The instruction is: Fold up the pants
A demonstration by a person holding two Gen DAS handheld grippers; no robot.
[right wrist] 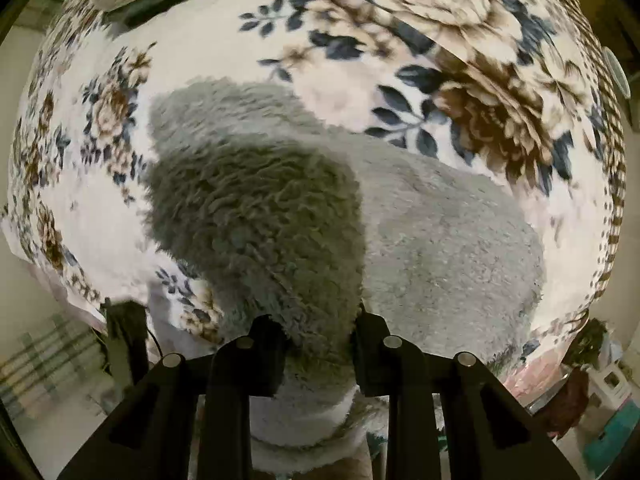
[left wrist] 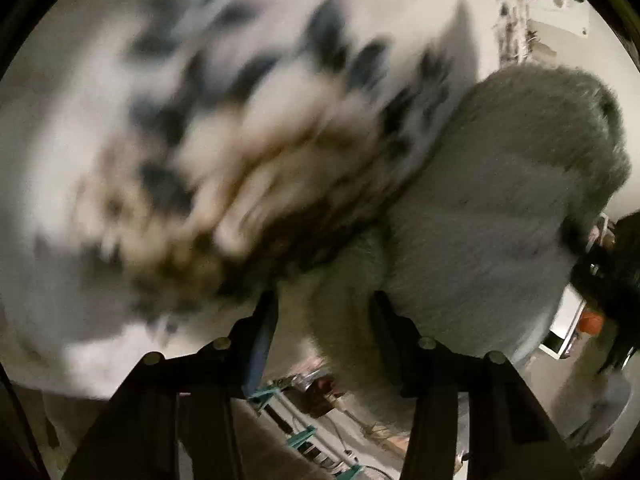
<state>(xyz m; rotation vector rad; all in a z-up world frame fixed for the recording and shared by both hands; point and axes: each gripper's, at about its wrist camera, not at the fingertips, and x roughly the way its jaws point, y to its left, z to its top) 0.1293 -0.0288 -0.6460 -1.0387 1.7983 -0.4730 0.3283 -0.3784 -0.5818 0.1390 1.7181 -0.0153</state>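
No brand, label or writing can be read anywhere in either view.

Right gripper first: it points down at the bed, and its 2 black fingers sit close together with a thick fold of the grey fleece pants bunched between them. The pile bulges out on both sides of the pads and presses against them, so this is a narrow grip, closed on the fabric. The nearer, darker fold of the pants rises up toward the camera and runs on below the fingers.

The rest of the pants lies spread over the floral blanket, cream with brown blooms and blue leaves, which fills almost the whole right wrist view. At the lower left edge of that view a dark upright object shows past the blanket's edge; what it is, I cannot tell.

Now the left gripper: the picture is heavily smeared. Its 2 fingers stand apart with a moderate gap, and pale grey fleece from the pants sits in that gap. Whether the pads actually press on it, I cannot tell. The blanket smears across the upper left, and the pants bulk fills the right.

Count: 1 pair of pants, 1 blanket, 2 grippers, 2 fingers on each.
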